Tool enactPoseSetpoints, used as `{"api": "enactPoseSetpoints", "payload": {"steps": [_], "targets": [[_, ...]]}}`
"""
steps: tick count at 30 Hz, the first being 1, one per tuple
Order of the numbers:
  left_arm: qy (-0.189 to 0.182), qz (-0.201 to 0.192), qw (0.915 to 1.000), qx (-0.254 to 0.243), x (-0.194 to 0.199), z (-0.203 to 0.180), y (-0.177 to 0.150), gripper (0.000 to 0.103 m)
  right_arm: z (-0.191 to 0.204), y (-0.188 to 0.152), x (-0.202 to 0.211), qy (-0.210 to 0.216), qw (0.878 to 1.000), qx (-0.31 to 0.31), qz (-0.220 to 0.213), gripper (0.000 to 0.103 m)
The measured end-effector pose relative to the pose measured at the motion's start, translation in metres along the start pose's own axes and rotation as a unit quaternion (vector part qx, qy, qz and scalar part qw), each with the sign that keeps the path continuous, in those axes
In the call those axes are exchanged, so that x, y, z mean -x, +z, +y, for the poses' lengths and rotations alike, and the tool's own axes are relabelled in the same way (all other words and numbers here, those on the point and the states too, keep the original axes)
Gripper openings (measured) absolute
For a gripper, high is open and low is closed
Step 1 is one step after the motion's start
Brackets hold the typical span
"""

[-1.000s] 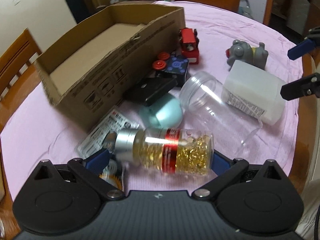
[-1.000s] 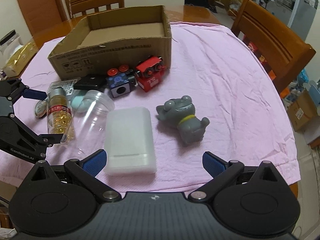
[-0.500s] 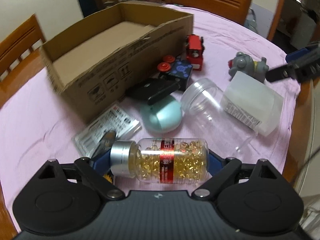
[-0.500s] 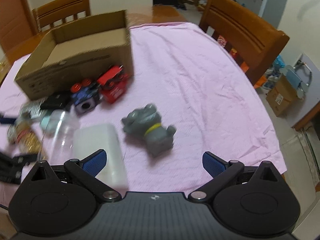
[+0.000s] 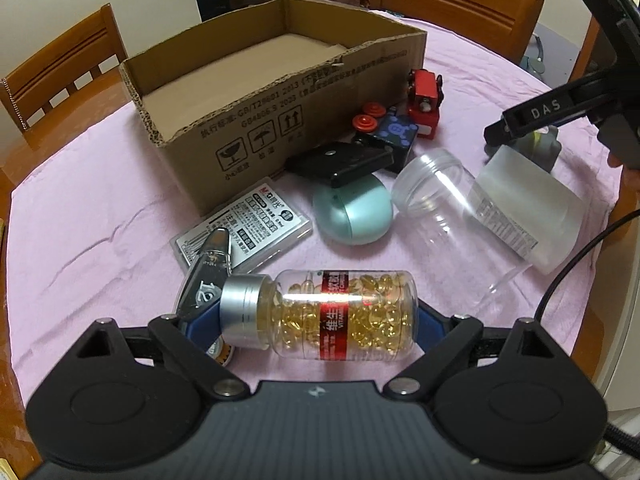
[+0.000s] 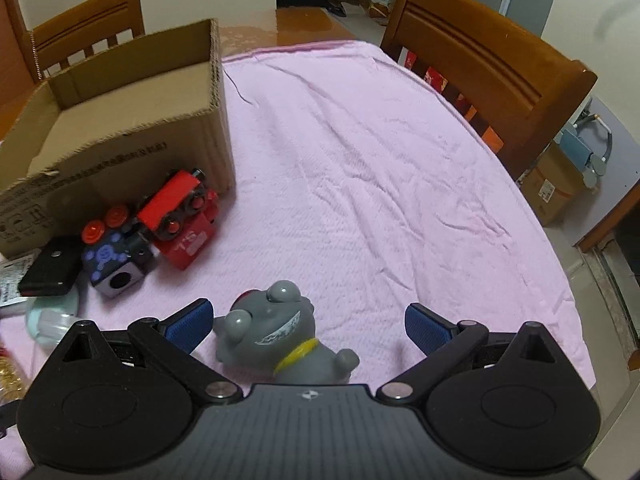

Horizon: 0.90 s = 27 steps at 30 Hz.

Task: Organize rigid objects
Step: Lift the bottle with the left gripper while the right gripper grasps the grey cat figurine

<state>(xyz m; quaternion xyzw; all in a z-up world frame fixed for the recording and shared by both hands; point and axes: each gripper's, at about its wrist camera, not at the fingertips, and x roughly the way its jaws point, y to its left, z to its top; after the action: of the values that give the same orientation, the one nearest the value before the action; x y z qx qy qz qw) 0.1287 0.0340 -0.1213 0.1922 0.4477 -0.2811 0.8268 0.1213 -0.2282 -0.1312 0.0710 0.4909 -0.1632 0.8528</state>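
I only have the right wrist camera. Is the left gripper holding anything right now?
Observer: Yes. The left gripper is shut on a capsule bottle, held sideways with its silver cap pointing left.
Operator: What is lying just beyond that bottle?
Observer: A clear lidless jar on its side, with a frosted plastic box right beside it.
Operator: Anything on the bottle's cap side?
Observer: A silver metal tool resting partly on a flat clear case.
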Motion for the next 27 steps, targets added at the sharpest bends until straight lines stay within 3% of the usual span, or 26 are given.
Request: {"api": "enactPoseSetpoints", "payload": {"steps": [15, 22, 27], "targets": [[0.007, -0.004, 0.9998, -0.017, -0.003, -0.004, 0.001, 0.094, -0.024, -0.035, 0.009, 0.011, 0.999, 0.039, 0.034, 0.103], [0.014, -0.015, 0.9993, -0.032, -0.005, -0.009, 0.0, 0.096, -0.027, -0.043, 0.004, 0.021, 0.999, 0.04, 0.025, 0.103], [0.007, -0.016, 0.9997, -0.017, -0.005, -0.006, 0.004, 0.094, -0.027, -0.044, 0.005, 0.019, 0.999, 0.035, 0.021, 0.103]]}}
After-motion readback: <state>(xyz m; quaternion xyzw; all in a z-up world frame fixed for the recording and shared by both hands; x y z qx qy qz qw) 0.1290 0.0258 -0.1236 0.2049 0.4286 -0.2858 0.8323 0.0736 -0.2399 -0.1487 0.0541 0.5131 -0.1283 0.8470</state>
